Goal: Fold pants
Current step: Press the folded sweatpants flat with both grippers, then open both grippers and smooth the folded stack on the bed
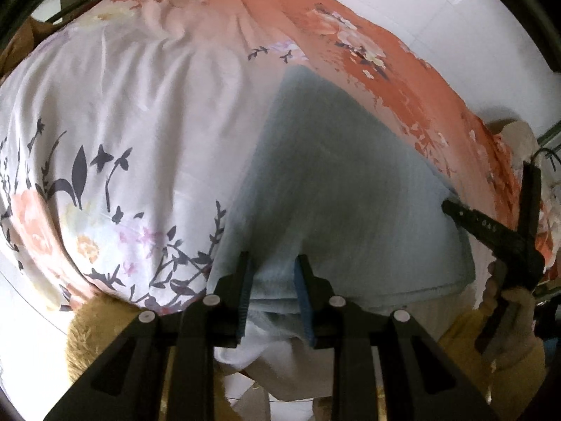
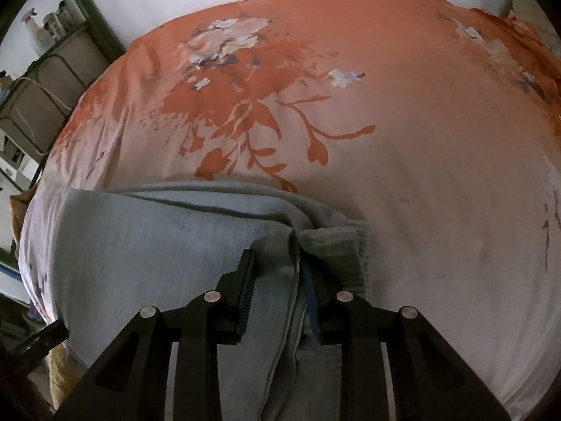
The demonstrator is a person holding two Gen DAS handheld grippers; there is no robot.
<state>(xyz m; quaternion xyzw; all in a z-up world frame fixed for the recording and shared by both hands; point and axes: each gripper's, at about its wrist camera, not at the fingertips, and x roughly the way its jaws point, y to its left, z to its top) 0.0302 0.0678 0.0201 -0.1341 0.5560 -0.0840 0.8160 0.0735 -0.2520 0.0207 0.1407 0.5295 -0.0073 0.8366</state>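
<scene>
Pants (image 2: pixel 147 245) edge pinched by both hand-held grippers, floral sheet (image 2: pixel 420 140) beyond.

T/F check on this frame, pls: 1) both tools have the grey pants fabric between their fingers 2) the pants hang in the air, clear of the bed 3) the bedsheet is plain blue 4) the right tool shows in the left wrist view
1) Both tools have fabric between their fingers. True: the left tool pinches an edge of the light grey-blue knit pants, and the right tool grips a bunched fold of them.
2) The pants hang clear of the bed. False: they lie spread on it.
3) The bedsheet is plain blue. False: the orange and white floral bedsheet is patterned.
4) The right tool shows in the left wrist view. True, at that view's right edge.
</scene>
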